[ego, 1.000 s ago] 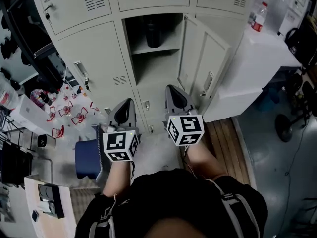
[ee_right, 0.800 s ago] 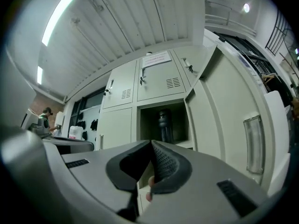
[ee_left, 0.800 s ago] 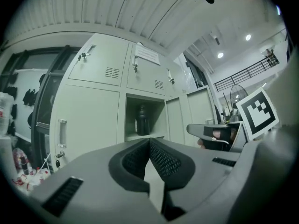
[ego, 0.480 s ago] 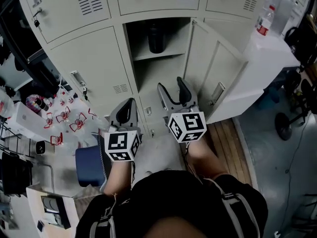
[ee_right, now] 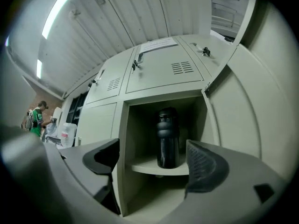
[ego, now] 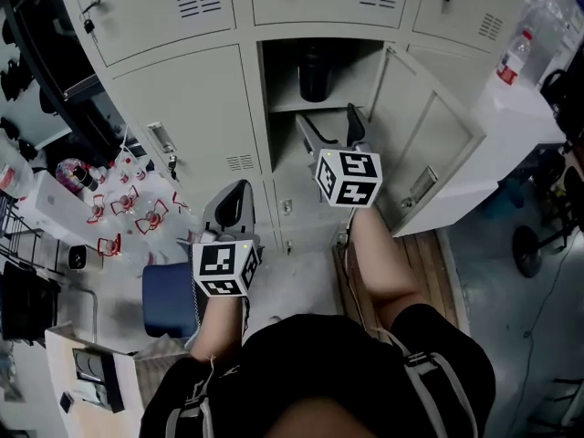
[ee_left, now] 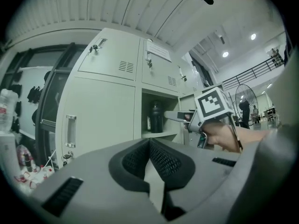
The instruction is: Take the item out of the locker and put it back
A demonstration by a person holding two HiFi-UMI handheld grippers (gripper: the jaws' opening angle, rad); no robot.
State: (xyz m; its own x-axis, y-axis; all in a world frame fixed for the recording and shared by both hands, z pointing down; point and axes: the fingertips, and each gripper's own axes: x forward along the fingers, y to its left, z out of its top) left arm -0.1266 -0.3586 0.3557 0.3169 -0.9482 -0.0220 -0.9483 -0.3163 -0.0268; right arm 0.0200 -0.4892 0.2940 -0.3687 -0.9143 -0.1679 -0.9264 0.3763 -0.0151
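Observation:
A black bottle [ego: 314,71] stands upright on the shelf [ego: 321,104] inside the open locker; it also shows in the right gripper view [ee_right: 167,138] and the left gripper view [ee_left: 155,117]. My right gripper [ego: 330,124] reaches toward the locker opening just below the shelf. Its jaws have just been opening and now stand wide, with nothing between them [ee_right: 152,160]; the bottle is still some way ahead. My left gripper [ego: 233,201] hangs lower and to the left, in front of the closed lockers, its pads pressed together on nothing [ee_left: 149,160].
The locker door [ego: 429,149] swings open to the right of my right arm. A white table [ego: 525,117] with a clear water bottle [ego: 517,55] stands at the right. A blue stool [ego: 169,299] and cluttered shelving [ego: 100,213] are at the left.
The right gripper has moved up and forward to the open locker, and its jaws went from shut to wide open. The left gripper stayed low and shut.

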